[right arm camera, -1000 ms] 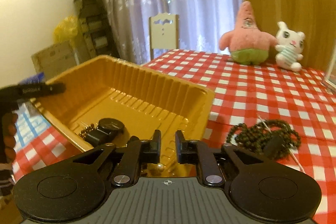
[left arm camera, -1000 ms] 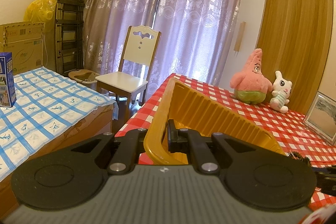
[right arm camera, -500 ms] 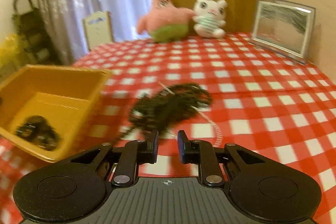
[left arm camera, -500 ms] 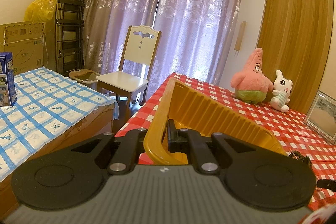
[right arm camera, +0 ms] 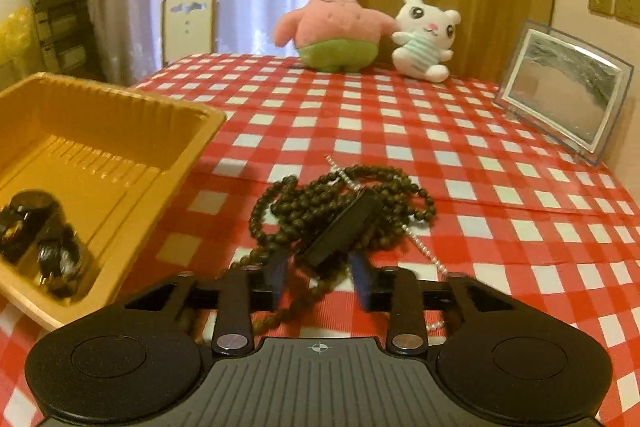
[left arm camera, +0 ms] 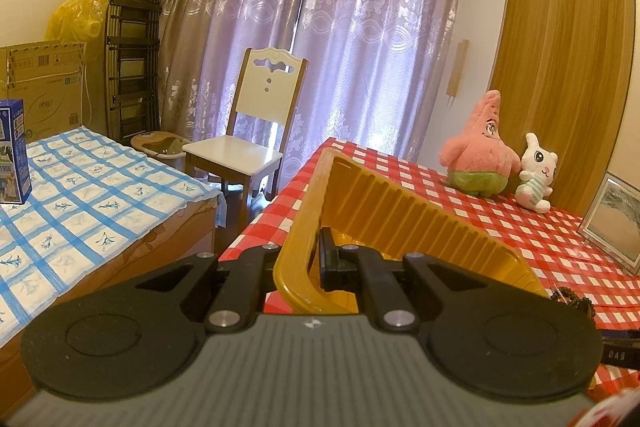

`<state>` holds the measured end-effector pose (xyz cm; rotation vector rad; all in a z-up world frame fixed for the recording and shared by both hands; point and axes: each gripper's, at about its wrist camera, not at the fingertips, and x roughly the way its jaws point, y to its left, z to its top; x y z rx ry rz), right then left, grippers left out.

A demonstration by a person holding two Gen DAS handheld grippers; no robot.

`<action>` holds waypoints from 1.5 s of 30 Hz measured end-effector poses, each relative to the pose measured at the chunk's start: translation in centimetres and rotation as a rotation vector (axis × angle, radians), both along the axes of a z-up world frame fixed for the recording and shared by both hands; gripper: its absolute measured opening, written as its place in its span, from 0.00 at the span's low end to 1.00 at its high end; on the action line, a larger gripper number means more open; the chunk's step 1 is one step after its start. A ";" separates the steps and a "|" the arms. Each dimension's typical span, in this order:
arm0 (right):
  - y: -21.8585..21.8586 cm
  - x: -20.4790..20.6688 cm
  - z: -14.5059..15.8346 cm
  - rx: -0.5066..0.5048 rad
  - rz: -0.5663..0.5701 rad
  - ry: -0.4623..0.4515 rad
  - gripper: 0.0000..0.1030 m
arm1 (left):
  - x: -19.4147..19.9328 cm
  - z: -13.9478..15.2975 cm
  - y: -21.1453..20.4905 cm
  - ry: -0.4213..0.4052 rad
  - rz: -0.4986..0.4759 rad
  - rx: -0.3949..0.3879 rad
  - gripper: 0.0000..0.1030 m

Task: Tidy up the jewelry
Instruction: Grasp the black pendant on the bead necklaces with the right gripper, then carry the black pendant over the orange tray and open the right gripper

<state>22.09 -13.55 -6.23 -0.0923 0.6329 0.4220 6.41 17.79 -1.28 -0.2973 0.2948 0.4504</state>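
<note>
Lying between right claw (right arm camera: 320, 277) fingers: beads (right arm camera: 344, 203)

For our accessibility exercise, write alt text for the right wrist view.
An open right hand-held gripper straddles a tangle of dark bead necklaces and a black clip on a red checked tablecloth. A yellow tray holding dark jewelry sits left.

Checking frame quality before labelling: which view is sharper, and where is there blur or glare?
Left wrist: sharp, backlit curtains glow, fisheye bends the door. Right wrist: softer, dimmer; yellow tray and its contents smeared, bead necklace slightly blurred.
</note>
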 end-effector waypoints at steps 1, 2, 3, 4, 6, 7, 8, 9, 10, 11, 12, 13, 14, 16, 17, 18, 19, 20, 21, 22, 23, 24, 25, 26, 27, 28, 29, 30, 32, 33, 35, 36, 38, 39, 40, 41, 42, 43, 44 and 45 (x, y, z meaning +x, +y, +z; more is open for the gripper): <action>0.0 0.1 0.1 0.012 -0.005 0.001 0.45 | 0.1 0.0 0.0 0.001 0.001 0.001 0.07; 0.1 0.3 0.1 0.014 -0.009 0.000 0.45 | 0.0 0.0 0.0 0.001 0.001 0.000 0.07; 0.3 0.5 0.0 0.008 -0.020 -0.003 0.45 | 0.0 0.0 0.0 0.000 0.001 -0.001 0.07; 0.6 0.7 0.1 0.002 -0.024 -0.005 0.44 | 0.1 0.0 0.0 0.000 0.000 0.001 0.07; 0.8 1.1 0.0 -0.001 -0.034 -0.006 0.44 | 0.1 0.0 0.0 0.000 -0.001 0.001 0.07; 0.9 1.4 -0.1 -0.005 -0.044 -0.001 0.44 | 0.1 0.0 0.0 0.001 -0.001 0.001 0.07; 0.9 1.6 -0.2 -0.008 -0.054 0.002 0.44 | 0.1 0.0 0.0 0.002 0.000 0.001 0.07; 0.9 1.8 -0.2 -0.010 -0.060 0.001 0.44 | 0.1 0.0 0.0 0.002 0.000 -0.001 0.07; 0.8 2.0 -0.3 -0.012 -0.064 0.002 0.42 | 0.1 0.0 0.0 0.001 0.000 -0.001 0.07; 0.7 2.1 -0.4 -0.014 -0.064 0.003 0.39 | 0.1 0.1 -0.1 0.001 0.000 0.000 0.07; 0.5 2.0 -0.4 -0.017 -0.059 0.000 0.33 | 0.1 0.0 0.0 0.001 0.000 0.000 0.07; 0.3 2.0 -0.5 -0.023 -0.053 0.000 0.26 | 0.1 0.0 0.0 0.001 0.000 0.001 0.07; 0.1 1.9 -0.5 -0.027 -0.041 0.004 0.25 | 0.1 0.0 0.0 0.001 0.000 0.001 0.07; -0.5 1.8 -0.5 -0.022 -0.024 0.009 0.22 | 0.1 0.1 0.0 0.000 0.000 0.001 0.07; -0.8 1.7 -0.4 -0.022 -0.020 0.009 0.20 | 0.1 0.0 0.0 0.000 -0.001 0.002 0.07; -1.1 1.6 -0.3 -0.020 -0.017 0.014 0.20 | 0.2 0.0 0.0 0.000 -0.002 0.003 0.07; -1.5 1.5 -0.2 -0.006 -0.013 0.023 0.20 | 0.2 0.0 0.0 0.001 -0.003 0.004 0.07; -1.9 1.4 0.0 0.015 -0.012 0.032 0.20 | 0.2 0.1 0.0 0.001 -0.004 0.004 0.07; -2.4 1.3 0.1 0.039 -0.016 0.043 0.19 | 0.3 0.0 0.0 0.001 -0.003 0.004 0.07; -2.9 1.2 0.4 0.067 -0.019 0.055 0.19 | 0.3 0.1 0.0 0.002 -0.002 0.005 0.07; -3.2 1.0 0.6 0.092 -0.021 0.061 0.19 | 0.2 0.1 0.0 0.001 -0.002 0.005 0.07; -3.6 0.8 1.0 0.117 -0.025 0.064 0.19 | 0.3 0.1 0.0 0.001 -0.003 0.005 0.07; -3.8 0.6 1.5 0.144 -0.025 0.065 0.19 | 0.3 0.1 0.0 0.002 -0.003 0.005 0.07; -4.0 0.4 1.9 0.168 -0.020 0.065 0.19 | 0.3 0.1 0.0 0.001 -0.003 0.006 0.07; -4.0 0.2 2.4 0.191 -0.013 0.061 0.19 | 0.3 0.1 0.0 0.002 -0.003 0.007 0.07; -3.9 -0.1 3.0 0.214 -0.001 0.054 0.19 | 0.4 0.1 0.0 0.002 -0.004 0.009 0.07; -3.7 -0.4 3.7 0.234 0.016 0.048 0.19 | 0.4 0.2 0.0 0.002 -0.004 0.009 0.07; -3.4 -0.6 4.3 0.253 0.037 0.039 0.19 | 0.4 0.2 0.0 0.002 -0.005 0.010 0.07; -2.3 -1.3 5.5 0.285 0.092 0.026 0.19 | 0.4 0.2 0.0 0.002 -0.004 0.009 0.07; -1.7 -1.6 6.0 0.299 0.124 0.024 0.19 | 0.4 0.2 0.0 0.002 -0.005 0.009 0.07; -0.1 -2.2 6.7 0.322 0.186 0.030 0.19 | 0.5 0.3 0.0 0.001 -0.006 0.010 0.07; 0.9 -2.5 7.0 0.331 0.223 0.037 0.19 | 0.5 0.3 0.0 0.001 -0.006 0.009 0.07; 2.9 -3.1 7.4 0.337 0.291 0.054 0.19 | 0.5 0.4 0.0 -0.001 -0.008 0.009 0.07; 4.1 -3.4 7.4 0.341 0.329 0.066 0.19 | 0.4 0.4 -0.1 -0.002 -0.009 0.009 0.07; 5.1 -3.6 7.3 0.345 0.358 0.077 0.19 | 0.4 0.5 -0.1 -0.003 -0.011 0.009 0.07; 6.1 -3.9 7.2 0.349 0.391 0.089 0.19 | 0.3 0.5 -0.1 -0.004 -0.013 0.009 0.07; 7.2 -4.0 7.2 0.351 0.424 0.097 0.19 | 0.3 0.5 -0.1 -0.005 -0.014 0.008 0.07; 8.2 -4.2 7.1 0.348 0.454 0.104 0.19 | 0.3 0.5 -0.1 -0.006 -0.015 0.007 0.07; 9.3 -4.3 7.0 0.345 0.480 0.112 0.19 | 0.3 0.6 -0.1 -0.007 -0.016 0.007 0.07; 10.1 -4.4 6.9 0.345 0.500 0.125 0.19 | 0.2 0.6 -0.1 -0.008 -0.016 0.006 0.07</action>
